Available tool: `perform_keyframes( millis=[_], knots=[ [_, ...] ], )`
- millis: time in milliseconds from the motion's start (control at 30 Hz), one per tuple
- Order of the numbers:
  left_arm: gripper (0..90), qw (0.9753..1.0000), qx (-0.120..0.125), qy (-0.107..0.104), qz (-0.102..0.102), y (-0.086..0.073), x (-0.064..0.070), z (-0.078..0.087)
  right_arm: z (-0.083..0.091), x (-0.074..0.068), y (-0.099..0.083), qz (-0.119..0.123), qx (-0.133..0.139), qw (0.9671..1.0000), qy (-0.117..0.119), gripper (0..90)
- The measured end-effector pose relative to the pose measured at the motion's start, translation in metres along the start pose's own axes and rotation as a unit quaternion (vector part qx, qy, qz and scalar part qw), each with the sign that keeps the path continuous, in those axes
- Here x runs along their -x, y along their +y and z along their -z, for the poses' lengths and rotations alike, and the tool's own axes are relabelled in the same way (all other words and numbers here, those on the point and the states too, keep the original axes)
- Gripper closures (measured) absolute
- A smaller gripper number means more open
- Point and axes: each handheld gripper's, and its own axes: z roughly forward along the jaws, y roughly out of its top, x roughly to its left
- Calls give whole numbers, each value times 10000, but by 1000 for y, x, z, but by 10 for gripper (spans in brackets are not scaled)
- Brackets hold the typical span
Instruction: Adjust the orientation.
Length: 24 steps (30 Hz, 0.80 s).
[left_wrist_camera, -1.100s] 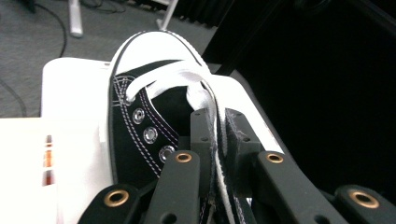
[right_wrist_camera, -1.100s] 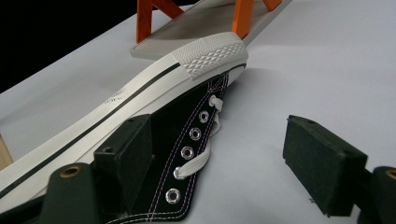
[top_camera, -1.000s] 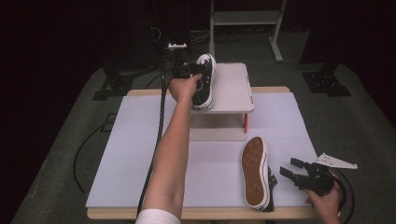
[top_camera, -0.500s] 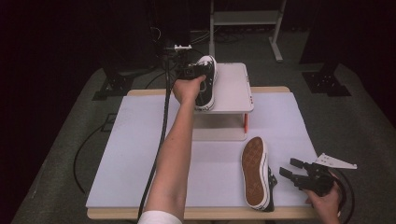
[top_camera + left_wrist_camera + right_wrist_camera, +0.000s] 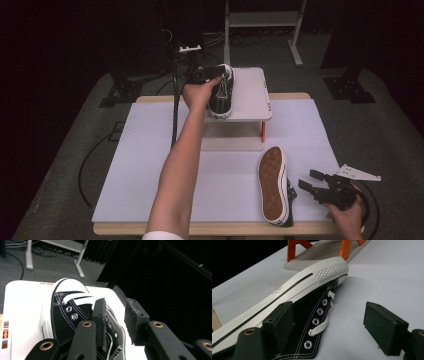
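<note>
Left gripper (image 5: 113, 322) at the shoe (image 5: 221, 92) upright on the white stand (image 5: 250, 95), far side of the table (image 5: 140, 165); jaws part open, one inside the collar, not clamped. Right gripper (image 5: 312, 182) wide open, holding nothing, just beside the second shoe (image 5: 274, 185) lying sole-up near the front edge.

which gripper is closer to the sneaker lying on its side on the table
Right. The right gripper sits just beside the sideways sneaker at the table's near edge; the left gripper is far off at the sneaker on the white stand.
</note>
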Motion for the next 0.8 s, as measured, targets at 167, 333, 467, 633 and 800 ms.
perform_keyframes(
  millis=[167,333,467,633,800],
  knots=[
    [646,9992,29,-394,91,-1,-4,15,-1,-1,0,44,4,10000,-7,233],
    [602,9978,104,-652,86,-6,-8,31,-1,-3,0,55,16,10000,-3,233],
    [561,9957,89,-922,-52,-15,-12,45,0,-4,1,35,33,10000,-5,233],
    [510,9921,114,-1232,-211,-22,-15,61,-1,-4,0,61,-3,10000,-27,233],
    [473,9886,183,-1448,-371,-31,-19,78,-1,-5,1,39,20,10000,-28,233]
  ],
)
